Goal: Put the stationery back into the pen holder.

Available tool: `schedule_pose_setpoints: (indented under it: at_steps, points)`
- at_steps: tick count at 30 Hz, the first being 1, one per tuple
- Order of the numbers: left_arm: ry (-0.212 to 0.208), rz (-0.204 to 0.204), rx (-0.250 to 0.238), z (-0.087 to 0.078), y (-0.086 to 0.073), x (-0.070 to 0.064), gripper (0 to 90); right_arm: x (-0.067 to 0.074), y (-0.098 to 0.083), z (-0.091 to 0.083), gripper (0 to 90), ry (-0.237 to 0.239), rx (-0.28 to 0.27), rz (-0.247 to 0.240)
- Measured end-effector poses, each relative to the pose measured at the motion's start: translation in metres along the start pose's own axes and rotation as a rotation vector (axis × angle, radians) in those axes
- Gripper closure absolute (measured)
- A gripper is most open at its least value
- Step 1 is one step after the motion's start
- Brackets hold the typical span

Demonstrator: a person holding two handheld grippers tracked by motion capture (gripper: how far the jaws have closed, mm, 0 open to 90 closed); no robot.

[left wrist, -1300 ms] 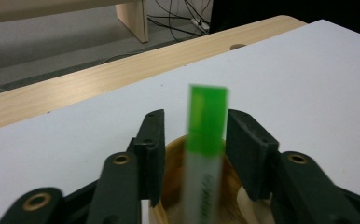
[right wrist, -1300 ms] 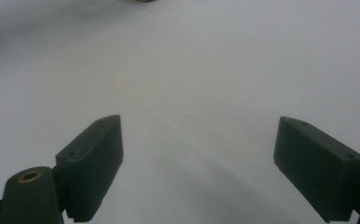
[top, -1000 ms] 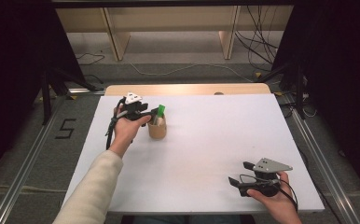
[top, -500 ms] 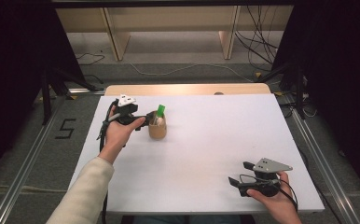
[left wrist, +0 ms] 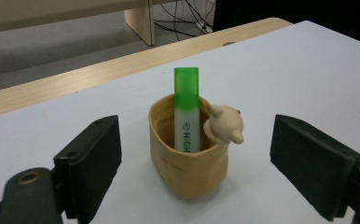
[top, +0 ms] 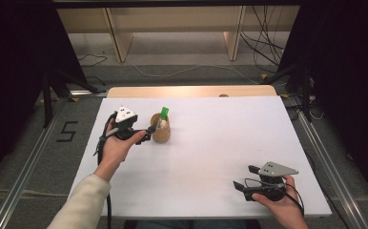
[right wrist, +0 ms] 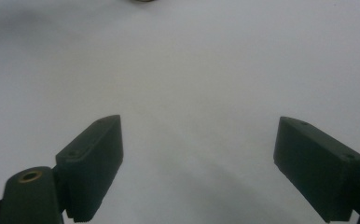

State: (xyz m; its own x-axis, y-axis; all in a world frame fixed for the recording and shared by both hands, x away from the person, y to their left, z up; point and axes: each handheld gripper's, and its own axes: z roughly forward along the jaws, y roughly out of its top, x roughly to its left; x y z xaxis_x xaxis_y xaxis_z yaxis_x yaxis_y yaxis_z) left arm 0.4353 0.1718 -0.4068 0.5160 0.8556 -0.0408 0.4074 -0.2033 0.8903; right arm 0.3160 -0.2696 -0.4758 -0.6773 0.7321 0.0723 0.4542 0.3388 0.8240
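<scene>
With both jaws spread wide and empty, the left gripper [top: 148,133] sits at nine o'clock of the tan holder [top: 161,130] containing the green highlighter [left wrist: 186,109], which a careless squeeze could tip over.

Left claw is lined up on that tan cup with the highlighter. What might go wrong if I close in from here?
1. The tan cup looks soft and creased; squeezing its walls may buckle it instead of giving a firm hold.
2. The green highlighter stands loose and tall inside, so tilting the cup may tip it out.
3. The little animal head sticks out from the rim on one side; a jaw of the left claw may catch it and twist the cup.
</scene>
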Motion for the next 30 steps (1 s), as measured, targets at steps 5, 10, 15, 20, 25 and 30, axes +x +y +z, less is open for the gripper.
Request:
schedule_pose_setpoints:
  at_steps: [5,10,15,20,25,30]
  points:
    - [-0.012,0.017,0.007,-0.005,-0.006,-0.007,16.5,0.000,0.000,0.000,16.6,0.001,0.000,0.003]
    - [-0.028,0.034,0.017,-0.009,-0.013,-0.014,16.7,0.000,0.000,0.000,16.6,0.002,-0.002,-0.003]
    - [-0.042,0.045,0.026,-0.012,-0.020,-0.019,16.7,0.000,0.000,0.000,16.6,0.002,-0.002,-0.002]
    - [-0.058,0.063,0.036,-0.017,-0.027,-0.026,16.8,0.000,0.000,0.000,16.5,0.002,-0.003,-0.002]
    - [-0.069,0.068,0.042,-0.023,-0.035,-0.032,16.9,0.001,0.000,0.000,16.5,0.003,-0.001,-0.002]
    - [-0.084,0.082,0.050,-0.029,-0.041,-0.038,17.0,0.001,0.000,0.000,16.6,0.003,-0.001,0.000]
